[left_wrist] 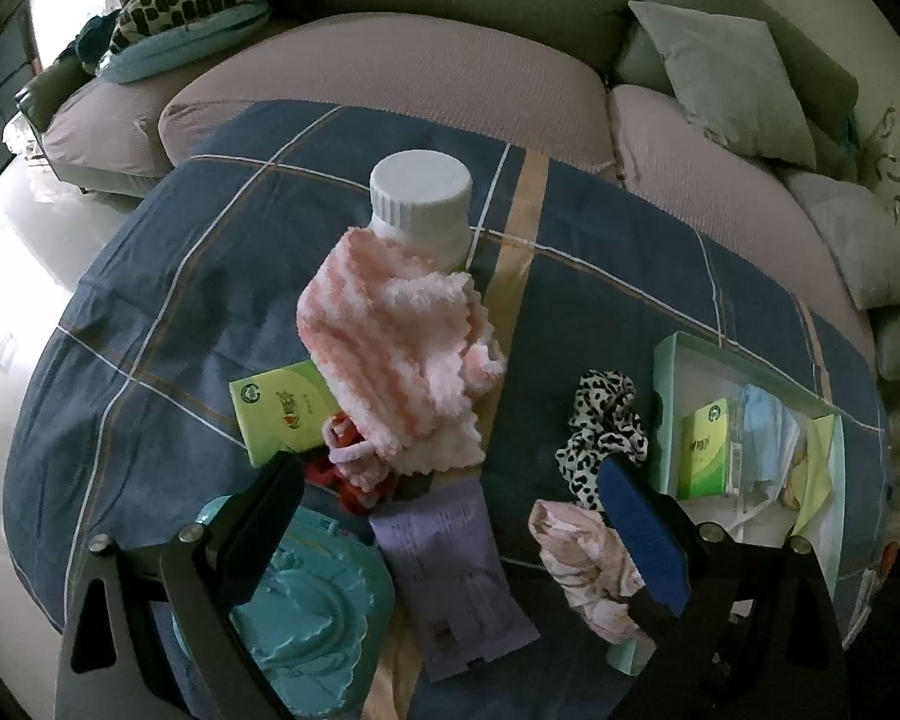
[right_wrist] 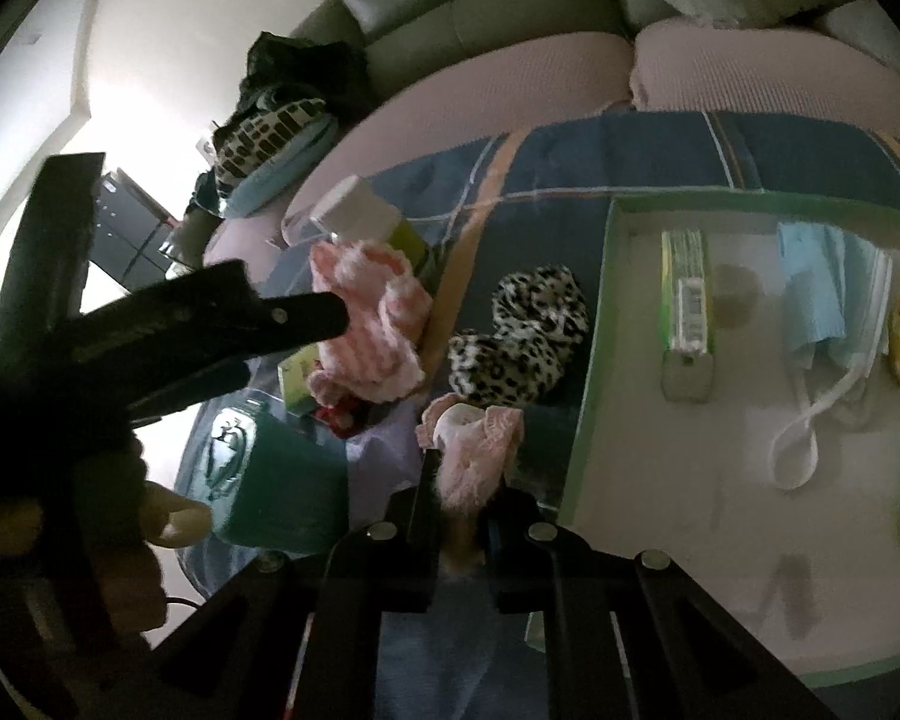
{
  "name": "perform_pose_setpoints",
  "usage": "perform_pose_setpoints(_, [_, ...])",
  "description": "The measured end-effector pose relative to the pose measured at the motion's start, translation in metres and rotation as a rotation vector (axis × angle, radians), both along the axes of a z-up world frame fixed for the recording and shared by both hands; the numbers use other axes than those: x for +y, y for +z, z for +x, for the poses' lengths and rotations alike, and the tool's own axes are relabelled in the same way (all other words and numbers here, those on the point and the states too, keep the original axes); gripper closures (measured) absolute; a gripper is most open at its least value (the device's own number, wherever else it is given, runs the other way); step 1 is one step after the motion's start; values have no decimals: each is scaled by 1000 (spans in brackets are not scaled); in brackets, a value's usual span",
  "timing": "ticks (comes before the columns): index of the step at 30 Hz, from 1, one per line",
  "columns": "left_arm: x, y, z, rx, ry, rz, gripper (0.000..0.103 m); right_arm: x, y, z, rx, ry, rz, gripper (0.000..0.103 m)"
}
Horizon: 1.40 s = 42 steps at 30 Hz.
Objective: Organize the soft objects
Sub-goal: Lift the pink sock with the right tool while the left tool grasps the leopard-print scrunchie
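Note:
A pink-and-white fluffy cloth [left_wrist: 402,354] leans on a white-capped bottle [left_wrist: 423,204] in the middle of a blue plaid cloth. A leopard-print scrunchie [left_wrist: 603,426] lies to its right, also in the right wrist view [right_wrist: 522,339]. A pale pink floral scrunchie [left_wrist: 582,564] lies near my left gripper [left_wrist: 450,516], which is open and empty above the pile. My right gripper [right_wrist: 465,480] is shut on that pink scrunchie [right_wrist: 480,444], just left of a green-rimmed box [right_wrist: 588,384]. The box holds a green packet [right_wrist: 687,294] and a blue face mask [right_wrist: 828,294].
A teal plastic case [left_wrist: 306,594], a lilac packet [left_wrist: 450,576], a green tissue packet [left_wrist: 282,414] and a small red item [left_wrist: 348,480] lie near the front. A sofa with grey cushions [left_wrist: 732,72] runs behind. The left gripper's arm [right_wrist: 168,330] crosses the right wrist view.

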<state>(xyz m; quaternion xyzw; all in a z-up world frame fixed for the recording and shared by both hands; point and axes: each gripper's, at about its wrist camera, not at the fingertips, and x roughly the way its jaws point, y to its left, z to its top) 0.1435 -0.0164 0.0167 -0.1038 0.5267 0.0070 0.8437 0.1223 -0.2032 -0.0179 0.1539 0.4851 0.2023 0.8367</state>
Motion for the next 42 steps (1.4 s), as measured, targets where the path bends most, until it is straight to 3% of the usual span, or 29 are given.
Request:
perform_pose_setpoints(10, [-3, 7, -1, -25, 5, 5, 5, -17, 28, -9, -77, -43, 23, 91])
perform_pose_setpoints(18, [-22, 11, -1, -59, -35, 50, 7, -56, 45, -13, -126, -196, -59, 91])
perform_pose_setpoints(21, [-35, 11, 2, -71, -68, 55, 27, -74, 50, -14, -132, -256, -83, 91])
perform_pose_setpoints(31, [-79, -19, 19, -22, -175, 81, 29, -107, 59, -20, -142, -350, -91, 91])
perform_pose_setpoints(34, [-85, -33, 25, 13, -185, 80, 35, -108, 59, -20, -142, -351, -86, 91])
perform_pose_setpoints(42, [-92, -56, 34, 60, -190, 79, 42, -112, 54, -19, -127, -357, -81, 91])
